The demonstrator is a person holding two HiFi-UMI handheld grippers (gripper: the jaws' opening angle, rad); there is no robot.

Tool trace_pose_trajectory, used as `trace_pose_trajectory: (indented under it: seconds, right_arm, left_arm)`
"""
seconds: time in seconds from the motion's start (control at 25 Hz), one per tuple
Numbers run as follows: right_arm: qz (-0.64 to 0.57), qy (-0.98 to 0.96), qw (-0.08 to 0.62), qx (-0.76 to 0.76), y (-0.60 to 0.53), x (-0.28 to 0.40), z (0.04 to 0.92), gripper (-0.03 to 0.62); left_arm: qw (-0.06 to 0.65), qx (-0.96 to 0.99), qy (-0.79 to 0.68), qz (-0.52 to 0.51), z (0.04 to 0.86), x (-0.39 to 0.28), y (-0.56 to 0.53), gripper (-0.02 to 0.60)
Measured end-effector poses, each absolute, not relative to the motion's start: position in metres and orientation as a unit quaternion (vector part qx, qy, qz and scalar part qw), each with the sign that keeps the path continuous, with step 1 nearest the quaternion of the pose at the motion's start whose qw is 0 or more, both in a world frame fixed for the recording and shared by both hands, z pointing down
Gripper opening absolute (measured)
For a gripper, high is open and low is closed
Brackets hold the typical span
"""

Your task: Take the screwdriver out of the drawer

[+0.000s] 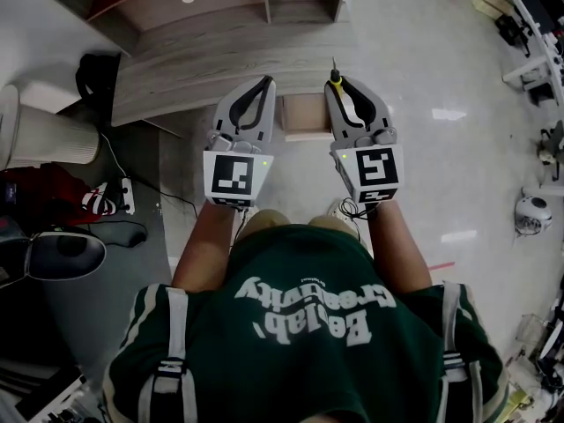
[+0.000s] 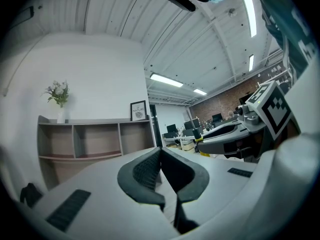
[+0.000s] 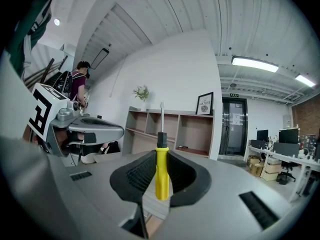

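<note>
A screwdriver (image 3: 161, 173) with a yellow handle, black collar and thin metal shaft stands upright between the pads of my right gripper (image 3: 161, 159), which is shut on the handle. In the head view the screwdriver (image 1: 335, 77) sticks out past the right gripper (image 1: 340, 86), held level in front of me. My left gripper (image 1: 264, 85) is beside it on the left, jaws meeting at the tips with nothing between them (image 2: 161, 156). A small open wooden drawer (image 1: 306, 115) shows below, between the two grippers.
A long wooden cabinet (image 1: 211, 64) with open shelves (image 3: 192, 131) runs along the wall ahead. A white ribbed cylinder (image 1: 44, 137), a dark bag (image 1: 97, 76) and a power strip with cables (image 1: 110, 196) lie at the left. Pale floor (image 1: 441, 148) stretches right.
</note>
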State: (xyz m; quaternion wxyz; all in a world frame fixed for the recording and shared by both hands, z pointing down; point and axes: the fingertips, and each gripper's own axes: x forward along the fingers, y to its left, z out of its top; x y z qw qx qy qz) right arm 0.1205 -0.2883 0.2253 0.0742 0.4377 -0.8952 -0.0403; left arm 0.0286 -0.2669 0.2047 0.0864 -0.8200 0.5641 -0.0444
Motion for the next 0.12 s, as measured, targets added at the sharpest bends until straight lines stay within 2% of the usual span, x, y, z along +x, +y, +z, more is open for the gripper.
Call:
trace_pose_trajectory:
  seconds: [0.12]
  right_arm:
    - [-0.041, -0.896, 0.073, 0.435, -0.2869, 0.1156, 0.2245, 0.081]
  left_arm:
    - [0.087, -0.82, 0.564, -0.041, 0.2044, 0.0276, -0.2653, 0.018]
